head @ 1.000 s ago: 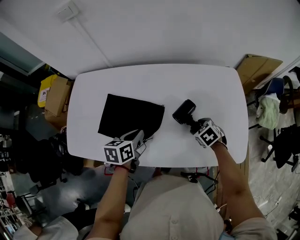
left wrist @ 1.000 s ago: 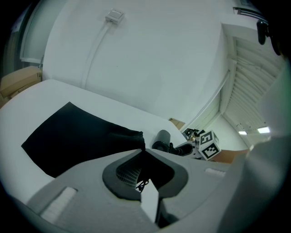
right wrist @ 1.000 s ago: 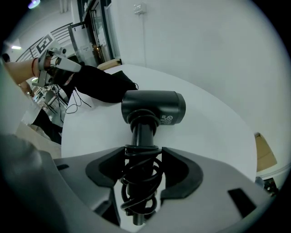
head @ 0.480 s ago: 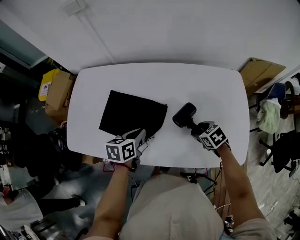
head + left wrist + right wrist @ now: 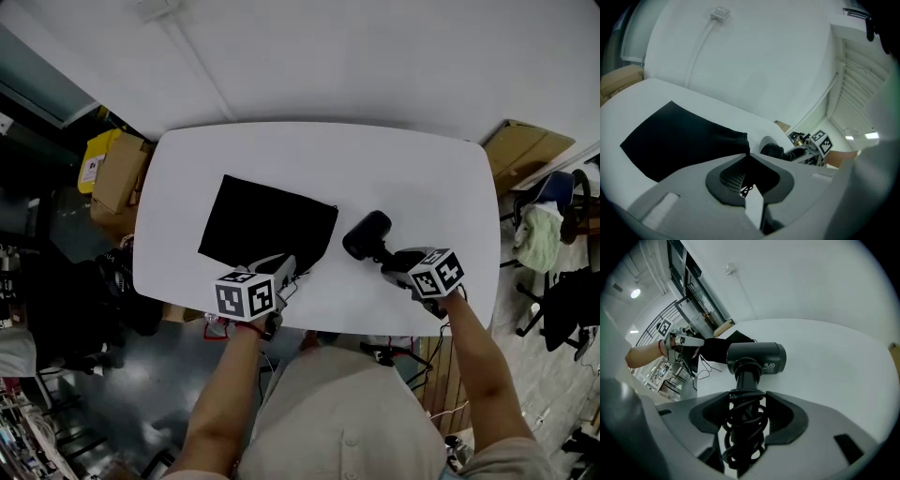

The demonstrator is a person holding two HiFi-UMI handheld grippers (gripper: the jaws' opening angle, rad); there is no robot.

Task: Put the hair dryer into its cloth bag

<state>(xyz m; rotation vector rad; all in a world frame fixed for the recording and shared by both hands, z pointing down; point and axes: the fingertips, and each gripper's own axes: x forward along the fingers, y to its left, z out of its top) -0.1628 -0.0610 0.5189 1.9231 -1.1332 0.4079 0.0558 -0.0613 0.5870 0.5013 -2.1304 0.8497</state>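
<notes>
Occlusions and limits at this moment

From the head view we lose the near corner of the cloth bag (image 5: pixel 267 225) under the left gripper (image 5: pixel 287 269), and the hair dryer (image 5: pixel 367 234) handle under the right gripper (image 5: pixel 392 262). In the right gripper view the coiled cord (image 5: pixel 744 425) covers the lower handle and drops out of sight behind the gripper body. The barrel label (image 5: pixel 769 365) is too small to read. In the left gripper view the hair dryer shows only in part, behind the jaw.

Office-like workroom: white table (image 5: pixel 309 159), cardboard boxes (image 5: pixel 117 173) by the wall, swivel chair (image 5: pixel 569 302).
</notes>
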